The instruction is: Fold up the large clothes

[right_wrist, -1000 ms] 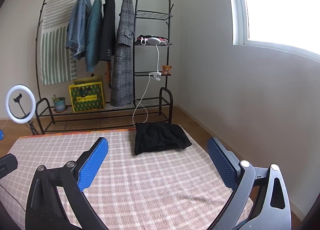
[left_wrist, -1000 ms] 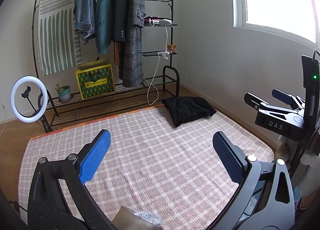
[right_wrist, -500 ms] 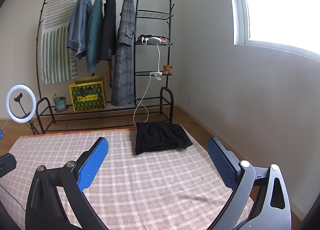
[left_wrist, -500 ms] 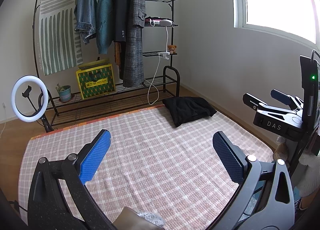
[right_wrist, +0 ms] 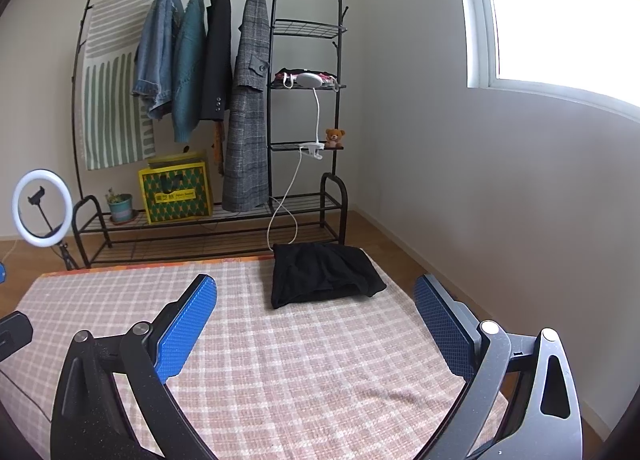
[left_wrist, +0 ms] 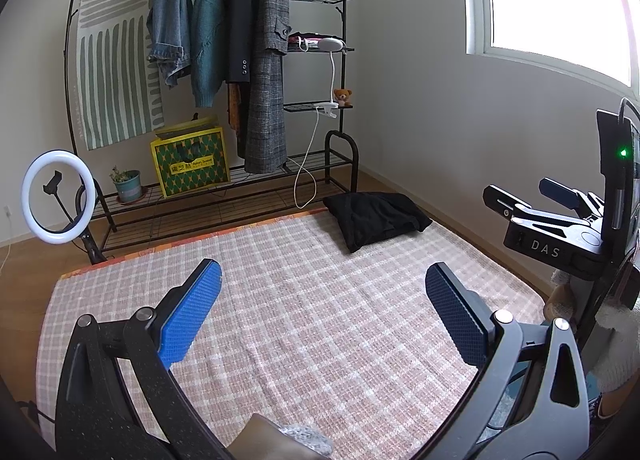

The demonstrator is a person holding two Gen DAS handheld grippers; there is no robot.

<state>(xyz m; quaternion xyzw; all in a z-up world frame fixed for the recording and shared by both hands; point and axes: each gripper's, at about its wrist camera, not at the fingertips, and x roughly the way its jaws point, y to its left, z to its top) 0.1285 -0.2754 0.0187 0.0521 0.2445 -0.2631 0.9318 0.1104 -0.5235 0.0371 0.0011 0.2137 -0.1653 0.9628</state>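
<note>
Left gripper: jaws spread wide, blue pads facing each other, nothing between them. It hangs above the near half of the checked pink rug.

Right gripper: jaws likewise spread wide and holding nothing, above the same rug. In the left wrist view this unit appears at the right edge, well apart from the left one.

Black garment: a folded bundle lying on the far right corner of the rug, its far edge close to the rug's orange border. It is well apart from both grippers and touches neither.

Clothes rack: stands against the far wall, just beyond the rug. Four garments hang from its top rail: a denim jacket, a teal sweater, a black blazer and a grey plaid coat. A yellow-green box sits on its lower shelf.

Ring light: stands on the wooden floor at far left.
</note>
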